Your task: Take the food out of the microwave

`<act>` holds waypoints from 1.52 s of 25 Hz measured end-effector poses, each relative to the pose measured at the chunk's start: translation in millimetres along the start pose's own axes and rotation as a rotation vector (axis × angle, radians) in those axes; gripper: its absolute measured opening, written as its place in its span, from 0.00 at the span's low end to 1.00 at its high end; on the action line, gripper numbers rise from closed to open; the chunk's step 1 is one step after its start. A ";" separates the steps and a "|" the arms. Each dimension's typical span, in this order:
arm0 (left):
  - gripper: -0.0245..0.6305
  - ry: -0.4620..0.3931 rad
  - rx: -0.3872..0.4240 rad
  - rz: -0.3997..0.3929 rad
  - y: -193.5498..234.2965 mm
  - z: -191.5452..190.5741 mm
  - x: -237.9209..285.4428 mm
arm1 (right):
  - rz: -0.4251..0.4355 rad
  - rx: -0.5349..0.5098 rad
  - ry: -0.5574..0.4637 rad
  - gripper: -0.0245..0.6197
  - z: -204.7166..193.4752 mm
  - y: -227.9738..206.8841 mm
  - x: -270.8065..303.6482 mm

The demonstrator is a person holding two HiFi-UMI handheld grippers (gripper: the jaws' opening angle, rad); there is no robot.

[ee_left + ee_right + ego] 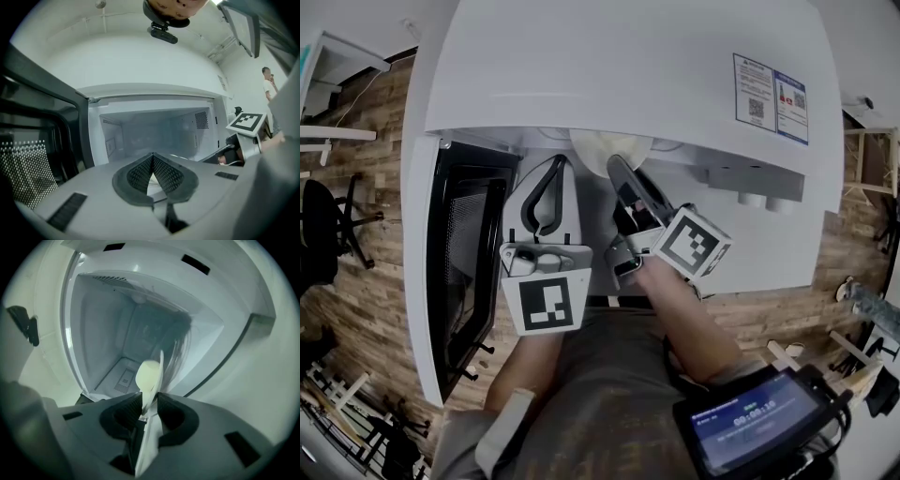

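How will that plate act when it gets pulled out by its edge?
Probably stiff: the plate looks flat in the jaws of the right gripper. Held by one thin edge, it may tip, and the rounded food could roll.

Right gripper (149,404) clamps plate (149,441) rim; pale food (147,375) on it, microwave (108,319) cavity beyond.

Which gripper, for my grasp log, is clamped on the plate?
The right gripper: its jaws pinch the rim of the white plate carrying pale food. The left gripper has its jaws shut tip to tip on nothing.
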State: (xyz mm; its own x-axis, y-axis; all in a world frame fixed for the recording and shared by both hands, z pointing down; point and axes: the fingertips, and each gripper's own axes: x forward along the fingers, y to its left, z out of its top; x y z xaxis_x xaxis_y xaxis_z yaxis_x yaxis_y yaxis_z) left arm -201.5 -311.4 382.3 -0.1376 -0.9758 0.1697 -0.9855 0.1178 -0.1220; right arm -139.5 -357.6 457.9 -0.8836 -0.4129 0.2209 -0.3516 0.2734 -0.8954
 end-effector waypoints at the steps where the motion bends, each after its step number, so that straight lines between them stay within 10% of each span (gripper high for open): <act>1: 0.05 -0.002 0.005 -0.001 2.3 -1.0 0.8 | 0.015 0.026 -0.010 0.19 0.1 0.5 0.1; 14: 0.05 -0.039 0.000 0.009 -3.4 7.1 -15.3 | -0.018 0.271 -0.059 0.11 -8.4 -7.0 -25.2; 38: 0.05 -0.082 -0.019 0.001 -112.4 30.8 -152.7 | 0.002 0.240 -0.093 0.11 -53.4 3.8 -207.7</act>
State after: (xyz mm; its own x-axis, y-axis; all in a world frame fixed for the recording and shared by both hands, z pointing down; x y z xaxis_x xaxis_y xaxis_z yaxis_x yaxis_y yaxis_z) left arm -66.7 -181.3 339.9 -0.1304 -0.9874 0.0891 -0.9873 0.1211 -0.1033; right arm 26.2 -224.4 429.2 -0.8479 -0.4941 0.1922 -0.2563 0.0647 -0.9644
